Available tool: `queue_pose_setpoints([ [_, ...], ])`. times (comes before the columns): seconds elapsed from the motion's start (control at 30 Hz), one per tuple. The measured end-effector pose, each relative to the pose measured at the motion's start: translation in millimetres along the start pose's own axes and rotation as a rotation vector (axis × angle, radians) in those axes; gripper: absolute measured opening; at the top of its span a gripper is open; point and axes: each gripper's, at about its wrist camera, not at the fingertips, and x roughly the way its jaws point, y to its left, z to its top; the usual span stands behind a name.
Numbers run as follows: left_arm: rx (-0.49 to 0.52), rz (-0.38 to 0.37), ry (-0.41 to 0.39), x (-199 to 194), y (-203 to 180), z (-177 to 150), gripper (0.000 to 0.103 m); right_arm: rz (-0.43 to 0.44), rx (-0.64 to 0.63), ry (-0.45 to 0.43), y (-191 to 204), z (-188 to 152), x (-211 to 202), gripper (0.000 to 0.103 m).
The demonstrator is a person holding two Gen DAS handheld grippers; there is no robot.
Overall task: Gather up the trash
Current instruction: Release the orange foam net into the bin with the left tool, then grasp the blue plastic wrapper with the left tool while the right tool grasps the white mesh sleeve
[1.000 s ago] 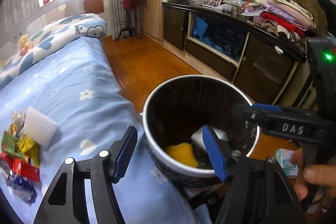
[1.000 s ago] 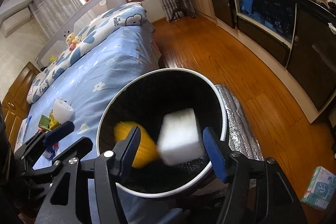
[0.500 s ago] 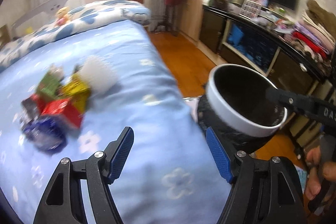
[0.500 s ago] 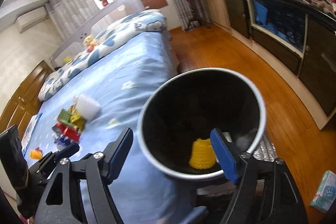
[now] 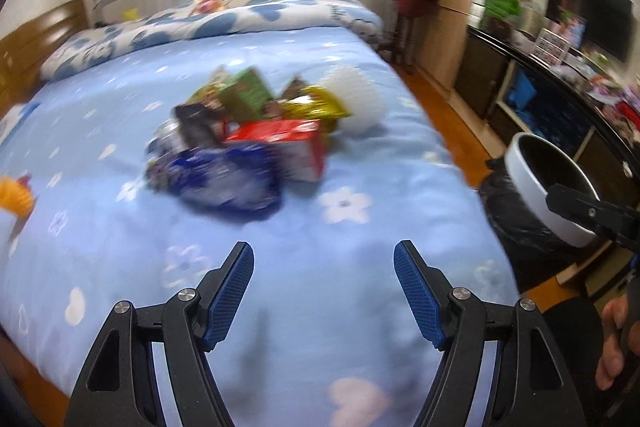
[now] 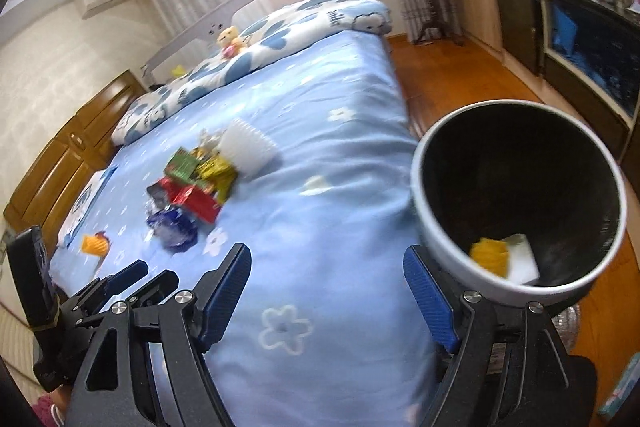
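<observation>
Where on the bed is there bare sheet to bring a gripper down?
Free: the sheet between the wrapper pile and the near bed edge, and beyond the pile up to the quilt. Crowded: the pile itself with the white cup; a yellow cup sits apart.

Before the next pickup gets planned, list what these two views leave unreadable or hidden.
- Left wrist view: the pile of crumpled wrappers on the blue flowered bedsheet is motion-blurred; printing and piece count are unreadable.
- Left wrist view: the round white-rimmed trash bin is partly covered by the right gripper; its contents are unseen.
- Right wrist view: the bin's near rim hides part of the yellow piece and the white piece inside.
</observation>
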Motion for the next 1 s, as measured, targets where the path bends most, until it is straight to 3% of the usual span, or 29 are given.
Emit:
queue_pose_setpoints([
  [0.33, -0.096, 0.055, 0.002, -15, 8, -4, 0.072, 0.053, -0.085, 0.038, 39, -4, 30, 0.080],
  [0.6, -0.142, 0.058, 0.026, 3, 23, 18, 0.073, 0.068, -0.127, 0.047, 56, 13, 63, 0.080],
  [1.0, -0.227, 0.069, 0.064, 54, 43, 69, 0.074, 0.105, -0.004, 0.072, 52, 63, 124, 0.079],
])
